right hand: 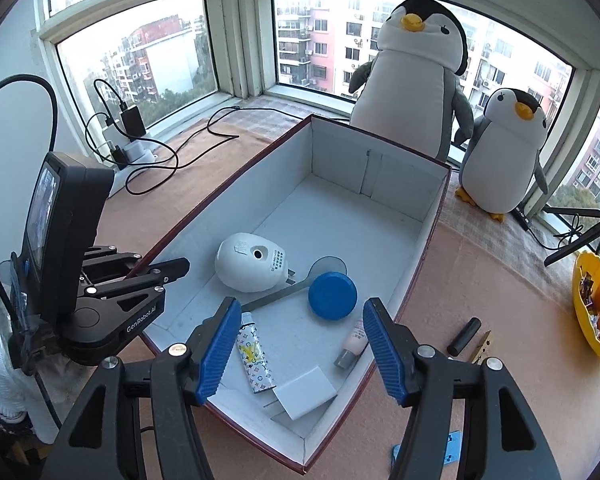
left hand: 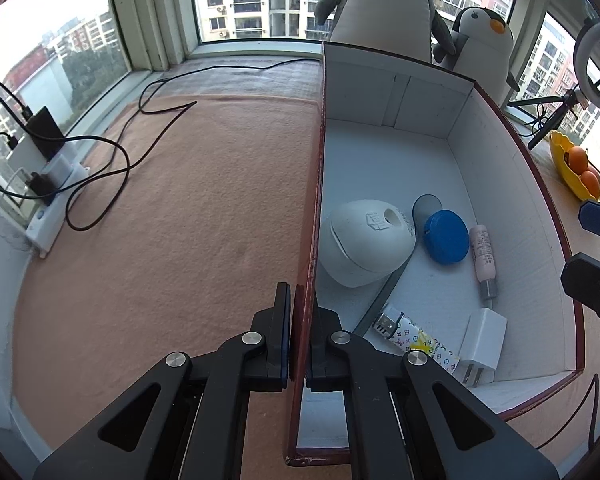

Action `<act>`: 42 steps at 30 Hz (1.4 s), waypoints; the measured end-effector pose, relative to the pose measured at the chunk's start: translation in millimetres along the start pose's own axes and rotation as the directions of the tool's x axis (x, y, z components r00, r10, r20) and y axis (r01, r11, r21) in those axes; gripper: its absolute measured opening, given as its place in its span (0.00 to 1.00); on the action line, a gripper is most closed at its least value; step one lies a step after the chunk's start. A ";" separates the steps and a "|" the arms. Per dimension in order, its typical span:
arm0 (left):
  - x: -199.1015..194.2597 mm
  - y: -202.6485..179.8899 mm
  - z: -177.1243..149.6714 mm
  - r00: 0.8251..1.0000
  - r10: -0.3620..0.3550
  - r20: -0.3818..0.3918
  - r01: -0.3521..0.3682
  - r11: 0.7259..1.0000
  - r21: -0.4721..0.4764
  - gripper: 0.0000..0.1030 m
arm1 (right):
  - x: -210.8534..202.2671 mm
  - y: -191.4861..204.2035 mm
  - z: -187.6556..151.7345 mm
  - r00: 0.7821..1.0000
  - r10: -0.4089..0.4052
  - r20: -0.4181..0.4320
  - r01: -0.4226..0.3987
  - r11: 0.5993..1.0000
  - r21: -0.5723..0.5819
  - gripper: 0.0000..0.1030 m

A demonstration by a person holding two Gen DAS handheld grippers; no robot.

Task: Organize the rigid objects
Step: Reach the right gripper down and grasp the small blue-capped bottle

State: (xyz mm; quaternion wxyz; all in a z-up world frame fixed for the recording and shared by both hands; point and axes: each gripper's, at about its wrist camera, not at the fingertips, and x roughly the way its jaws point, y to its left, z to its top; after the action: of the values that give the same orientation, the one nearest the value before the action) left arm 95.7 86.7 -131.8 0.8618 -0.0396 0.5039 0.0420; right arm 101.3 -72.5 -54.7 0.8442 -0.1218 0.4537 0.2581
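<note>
box: white-lined box (right hand: 380, 204) w/ dark red outside sits on the pink-covered worktop (left hand: 160, 220), taking up the right half of the left wrist view.
in box already: white rounded gadget (right hand: 252, 266), blue round lid (right hand: 333, 296), pink tube (right hand: 354, 344), patterned lighter-like item (right hand: 254, 360), white charger plug (right hand: 306, 392), plus a grey long-handled piece (right hand: 284, 294) lying under/between them. All bunched at the near end; far end of box bare.
left out: black cylinder (right hand: 464, 336) and a gold clip-like thing (right hand: 482, 346) lie on the worktop just right of the box, touching or nearly so.
progress: judged mostly done; those two look like what remains.
left gripper (left hand: 298, 332): fingers closed on the box's left wall near its near corner, one inside, one outside, apparently steadying it.
right gripper (right hand: 300, 346): fingers spread wide apart, holding nothing, hovering over the near end of the box.
hidden/unclear: blue shapes (right hand: 428, 452) at bottom edge of right wrist view are cut off, can't ID. Contents of yellow fruit bowl (right hand: 592, 320) partly cropped. Gadget's print unreadable. Near right box corner hidden behind right finger.
background: two penguin plushes (right hand: 416, 76), power strip w/ cables (left hand: 48, 184) far left.
</note>
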 end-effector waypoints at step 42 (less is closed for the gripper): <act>-3.7 -0.1 -1.4 0.999 0.030 -0.026 -0.030 0.999 -0.017 0.18 | 13.0 -202.3 -92.5 0.986 -0.067 -0.150 0.125 0.901 0.415 0.53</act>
State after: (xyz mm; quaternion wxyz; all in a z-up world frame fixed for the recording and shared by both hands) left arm 92.7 86.3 -129.3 0.8543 -0.0401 0.5149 0.0587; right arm 152.7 -278.3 -122.9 0.8303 0.0250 0.5471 0.1030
